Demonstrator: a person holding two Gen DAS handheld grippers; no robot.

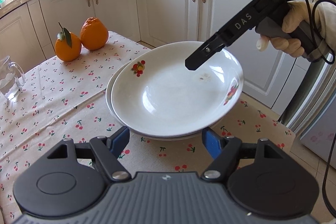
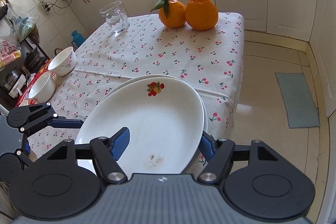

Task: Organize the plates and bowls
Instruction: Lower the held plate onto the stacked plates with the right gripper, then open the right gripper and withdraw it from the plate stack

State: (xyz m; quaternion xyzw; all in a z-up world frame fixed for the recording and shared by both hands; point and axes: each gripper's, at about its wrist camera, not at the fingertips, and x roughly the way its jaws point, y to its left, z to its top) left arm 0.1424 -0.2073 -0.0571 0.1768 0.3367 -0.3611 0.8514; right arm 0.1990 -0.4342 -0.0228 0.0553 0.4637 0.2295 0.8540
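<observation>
Your right gripper (image 2: 161, 145) fingers loosely straddle the rim of the white fruit-print top plate (image 2: 151, 119), stacked on another at the cherry-cloth worktop (image 2: 168, 51) edge, left gripper (image 1: 168, 140) partly open nearby; next, probably the white bowls (image 2: 52, 75).

The bottom plate (image 1: 109, 98) hides under the top plate (image 1: 174, 93), so only a thin edge of it shows. The near edge of the top plate in the right wrist view goes behind the right gripper (image 2: 162, 145), and you cannot tell if the blue pads squeeze the plate. The left gripper (image 1: 167, 139) tips slip under the plates, so their ends are hidden. The glass mug (image 1: 9, 79) is cut off by the picture's edge. One small bowl (image 2: 41, 87) is partly blocked.
</observation>
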